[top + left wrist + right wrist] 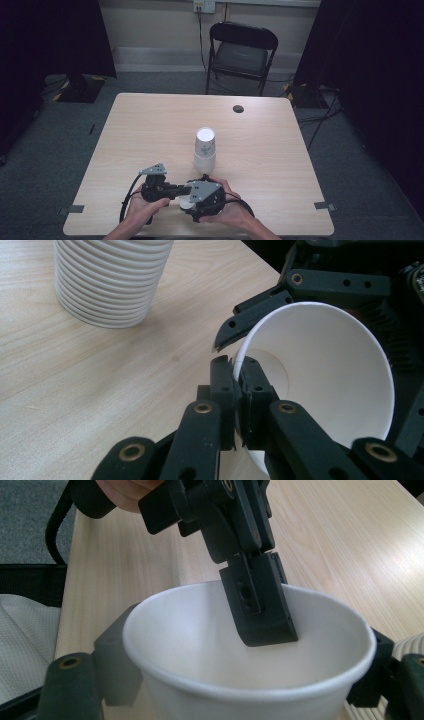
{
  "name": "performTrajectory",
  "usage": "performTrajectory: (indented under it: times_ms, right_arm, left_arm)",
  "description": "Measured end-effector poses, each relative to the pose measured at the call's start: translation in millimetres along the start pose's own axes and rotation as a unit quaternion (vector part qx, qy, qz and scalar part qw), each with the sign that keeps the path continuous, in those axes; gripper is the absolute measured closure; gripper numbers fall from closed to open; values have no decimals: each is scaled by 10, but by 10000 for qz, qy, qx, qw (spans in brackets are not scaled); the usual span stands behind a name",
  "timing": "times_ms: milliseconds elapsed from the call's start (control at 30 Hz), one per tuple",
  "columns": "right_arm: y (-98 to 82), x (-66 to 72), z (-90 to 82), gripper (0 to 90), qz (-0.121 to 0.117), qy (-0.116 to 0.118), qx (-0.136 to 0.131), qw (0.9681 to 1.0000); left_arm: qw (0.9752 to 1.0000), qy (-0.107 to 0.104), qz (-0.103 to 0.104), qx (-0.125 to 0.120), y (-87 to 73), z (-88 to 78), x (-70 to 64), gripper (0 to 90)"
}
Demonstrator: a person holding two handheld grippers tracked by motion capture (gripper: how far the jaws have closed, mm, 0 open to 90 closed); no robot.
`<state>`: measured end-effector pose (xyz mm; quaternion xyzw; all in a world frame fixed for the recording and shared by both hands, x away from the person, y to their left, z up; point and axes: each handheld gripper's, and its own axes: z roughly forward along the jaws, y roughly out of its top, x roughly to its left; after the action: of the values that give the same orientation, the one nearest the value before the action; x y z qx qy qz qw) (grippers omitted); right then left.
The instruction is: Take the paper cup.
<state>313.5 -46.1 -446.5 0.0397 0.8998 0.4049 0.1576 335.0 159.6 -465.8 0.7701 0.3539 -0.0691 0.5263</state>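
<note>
An upside-down stack of white paper cups stands mid-table; its ribbed rims show in the left gripper view. Near the front edge a single white paper cup lies on its side between both grippers. My left gripper is shut on that cup's rim, one jaw inside and one outside. My right gripper is shut on the cup's body, a jaw on each side. The left gripper dips into the cup's mouth from above. In the high view the left gripper and right gripper meet at the cup.
A black folding chair stands beyond the far edge of the wooden table. A dark round hole sits near the table's far side. Tape marks lie at the front corners. Dark curtains hang left and right.
</note>
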Motion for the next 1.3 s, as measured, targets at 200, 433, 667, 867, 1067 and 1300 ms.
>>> performTrajectory:
  times_ms: [200,433,667,867,1067,1300]
  right_arm:
    - [-1,-5,-22,235,42,17,-39,10000]
    - [-5,-16,-42,251,98,17,-116,9999]
    - [-22,-44,-54,259,189,-10,-144,9997]
    - [-38,-54,-66,260,274,-26,-182,9995]
    - [-51,-75,-77,260,331,-31,-205,9992]
    - [-88,-128,-134,260,555,-46,-236,9982]
  left_arm:
    - [10000,14,57,-23,-4,-5,-9,857]
    - [9998,57,120,-115,-11,-30,-26,811]
    - [9995,49,153,-268,-5,-77,-30,778]
    - [9995,36,104,-310,-3,-83,-21,750]
    - [9990,110,177,-407,-5,-121,-19,666]
    - [9964,101,431,-722,19,-216,-41,585]
